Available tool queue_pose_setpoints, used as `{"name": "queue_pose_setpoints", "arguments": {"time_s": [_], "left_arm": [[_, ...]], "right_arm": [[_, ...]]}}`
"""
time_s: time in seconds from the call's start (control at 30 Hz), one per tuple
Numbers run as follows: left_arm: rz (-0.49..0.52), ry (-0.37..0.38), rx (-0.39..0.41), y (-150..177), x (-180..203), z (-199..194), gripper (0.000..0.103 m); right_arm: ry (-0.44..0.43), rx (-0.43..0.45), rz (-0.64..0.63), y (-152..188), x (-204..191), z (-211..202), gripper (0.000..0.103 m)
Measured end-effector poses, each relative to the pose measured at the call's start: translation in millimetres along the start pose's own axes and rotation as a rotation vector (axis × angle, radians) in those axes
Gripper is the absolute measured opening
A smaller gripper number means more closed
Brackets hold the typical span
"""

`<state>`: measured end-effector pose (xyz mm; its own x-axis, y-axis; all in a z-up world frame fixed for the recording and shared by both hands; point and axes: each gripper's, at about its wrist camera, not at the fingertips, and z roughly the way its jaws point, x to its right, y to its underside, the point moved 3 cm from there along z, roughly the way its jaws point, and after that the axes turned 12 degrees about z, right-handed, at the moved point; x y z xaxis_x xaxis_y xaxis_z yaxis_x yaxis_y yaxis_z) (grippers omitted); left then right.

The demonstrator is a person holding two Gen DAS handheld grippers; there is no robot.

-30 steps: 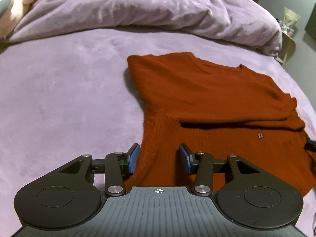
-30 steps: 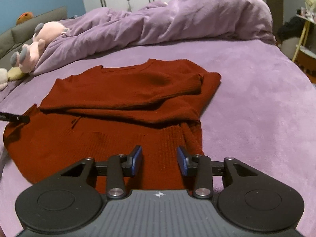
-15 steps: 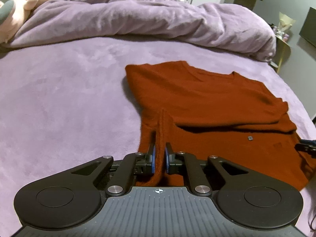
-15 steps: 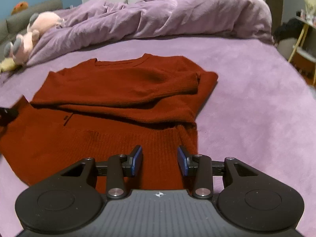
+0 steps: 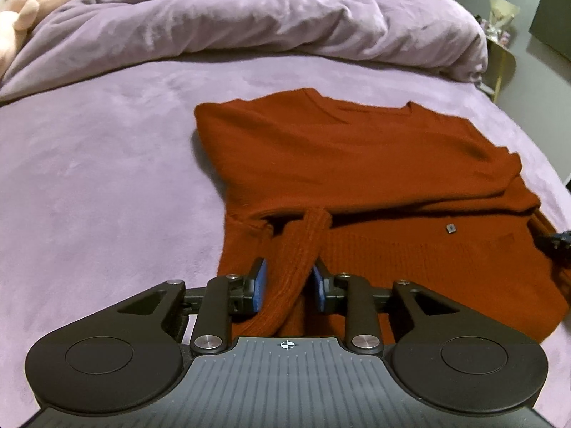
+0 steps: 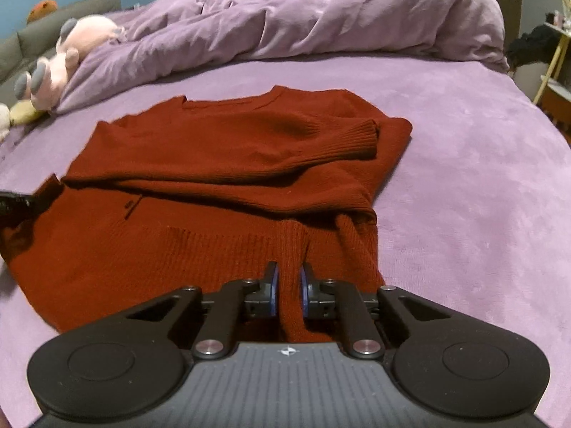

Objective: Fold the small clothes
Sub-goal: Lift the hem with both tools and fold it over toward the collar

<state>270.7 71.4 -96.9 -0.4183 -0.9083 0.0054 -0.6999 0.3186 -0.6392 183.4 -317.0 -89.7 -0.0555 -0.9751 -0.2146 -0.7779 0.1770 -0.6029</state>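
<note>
A dark red knitted sweater [image 5: 357, 164] is lying flat on the purple bed [image 5: 92, 185], neck end far away. Its sleeves are lying folded across its front, one ribbed cuff [image 6: 360, 139] showing. Its near bottom edge is bunching up into two raised ridges, one at each corner

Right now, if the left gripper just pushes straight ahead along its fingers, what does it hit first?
The left gripper already has a raised ridge of the red sweater hem between its pads. Straight on, it would likely meet the folded sleeve edge lying across the body, though depth is unclear.
</note>
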Motion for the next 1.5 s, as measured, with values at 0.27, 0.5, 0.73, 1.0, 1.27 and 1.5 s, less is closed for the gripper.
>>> {"name": "queue_pose_setpoints", "arguments": {"time_s": [0.27, 0.5, 0.73, 1.0, 1.27, 1.5], "left_arm": [[0.03, -0.007, 0.016, -3, 1, -13, 0.009], [-0.005, -0.002, 0.283, -59, -12, -79, 0.008], [-0.101, -0.065, 0.207, -91, -48, -9, 0.009], [-0.049, -0.006, 0.111, -54, -41, 37, 0.038], [0.022, 0.014, 0.087, -56, -24, 31, 0.061], [0.013, -0.065, 0.036, -58, -32, 34, 0.009]], "right_arm": [[-0.011, 0.07, 0.028, -2, -9, -20, 0.008], [-0.047, 0.261, 0.019, -49, -21, -62, 0.007], [0.024, 0.229, 0.119, -97, 0, 8, 0.008], [0.003, 0.1, 0.175, -85, 20, 52, 0.013], [0.046, 0.105, 0.08, -81, 4, 53, 0.012], [0.05, 0.161, 0.037, -80, -5, 39, 0.008]]}}
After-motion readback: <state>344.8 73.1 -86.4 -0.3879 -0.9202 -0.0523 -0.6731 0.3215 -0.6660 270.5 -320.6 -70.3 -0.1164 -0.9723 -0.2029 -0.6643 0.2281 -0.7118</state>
